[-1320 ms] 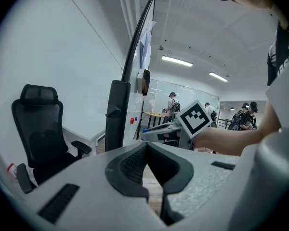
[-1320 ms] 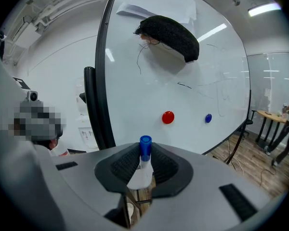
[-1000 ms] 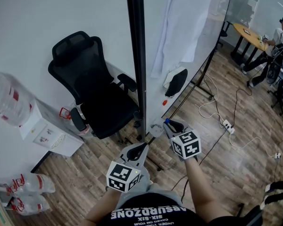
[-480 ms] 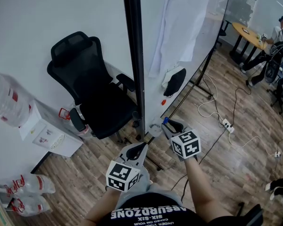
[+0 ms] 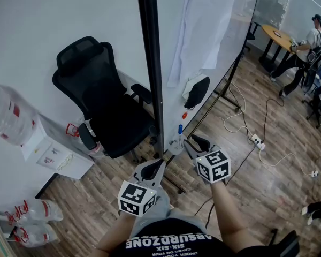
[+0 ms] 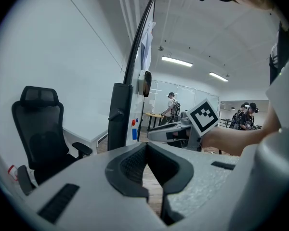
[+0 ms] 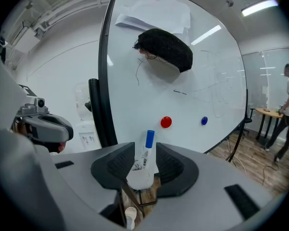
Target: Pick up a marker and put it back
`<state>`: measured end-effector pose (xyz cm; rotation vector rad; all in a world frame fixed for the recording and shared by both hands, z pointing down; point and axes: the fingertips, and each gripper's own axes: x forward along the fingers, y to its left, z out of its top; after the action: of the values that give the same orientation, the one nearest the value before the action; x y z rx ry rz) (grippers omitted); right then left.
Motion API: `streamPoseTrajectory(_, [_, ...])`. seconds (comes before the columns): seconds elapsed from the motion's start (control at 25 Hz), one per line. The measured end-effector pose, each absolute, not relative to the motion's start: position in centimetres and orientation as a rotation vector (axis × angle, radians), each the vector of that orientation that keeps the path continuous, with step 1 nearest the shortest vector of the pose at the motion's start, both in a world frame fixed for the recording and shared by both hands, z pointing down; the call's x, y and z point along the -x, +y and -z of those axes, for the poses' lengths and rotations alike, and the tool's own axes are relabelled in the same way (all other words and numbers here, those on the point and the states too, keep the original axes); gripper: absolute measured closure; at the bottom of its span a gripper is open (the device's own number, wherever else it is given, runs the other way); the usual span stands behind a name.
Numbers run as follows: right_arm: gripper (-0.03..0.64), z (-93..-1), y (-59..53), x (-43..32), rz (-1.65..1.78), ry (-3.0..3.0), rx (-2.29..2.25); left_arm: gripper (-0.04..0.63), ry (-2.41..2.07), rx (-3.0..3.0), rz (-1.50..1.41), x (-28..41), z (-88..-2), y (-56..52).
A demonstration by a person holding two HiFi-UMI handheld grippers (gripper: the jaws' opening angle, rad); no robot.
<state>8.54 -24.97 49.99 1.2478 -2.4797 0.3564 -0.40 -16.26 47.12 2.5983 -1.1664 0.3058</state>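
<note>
A white marker with a blue cap (image 7: 147, 150) stands upright in a small white cup (image 7: 140, 179) at the foot of the whiteboard; in the head view the marker (image 5: 180, 130) rises from the cup (image 5: 176, 145). My right gripper (image 7: 144, 148) has its jaws on either side of the marker; they have just been opening and do not press on it. From above, the right gripper (image 5: 192, 142) sits just right of the cup. My left gripper (image 5: 159, 165) hangs lower left with its jaws together and nothing in them; its own view shows the left gripper (image 6: 147, 145) pointing past the black post.
A black office chair (image 5: 104, 103) stands left of the whiteboard's black post (image 5: 150, 63). On the whiteboard (image 5: 203, 47) are a black eraser (image 5: 197, 92) and a red magnet (image 5: 185, 115). Cables and a power strip (image 5: 257, 141) lie on the wooden floor; a water dispenser (image 5: 53, 154) stands left.
The marker's blue cap was hidden at the right gripper's tips; now it stands free in the cup. The right jaws have opened and the gripper has drawn slightly back.
</note>
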Motion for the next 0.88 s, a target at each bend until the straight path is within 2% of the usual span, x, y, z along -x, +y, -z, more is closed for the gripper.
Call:
streamPoseTrajectory(0.2, [0.494, -48.9, -23.8, -8.1, -0.345, -2.515, -1.242, 0.588, -1.172, -2.601, -0.295, 0.6, -46.8, -16.3])
streamPoseTrajectory(0.6, [0.591, -47.5, -20.8, -7.0, -0.333, -2.589, -1.227, 0.588, -1.171, -2.604, -0.270, 0.7, -46.4, -16.2])
streamPoseTrajectory(0.88, [0.611, -46.8, -18.5, -5.7, -0.342, -2.645, -1.208, 0.588, -1.167, -2.610, -0.259, 0.6, -46.1, -15.5])
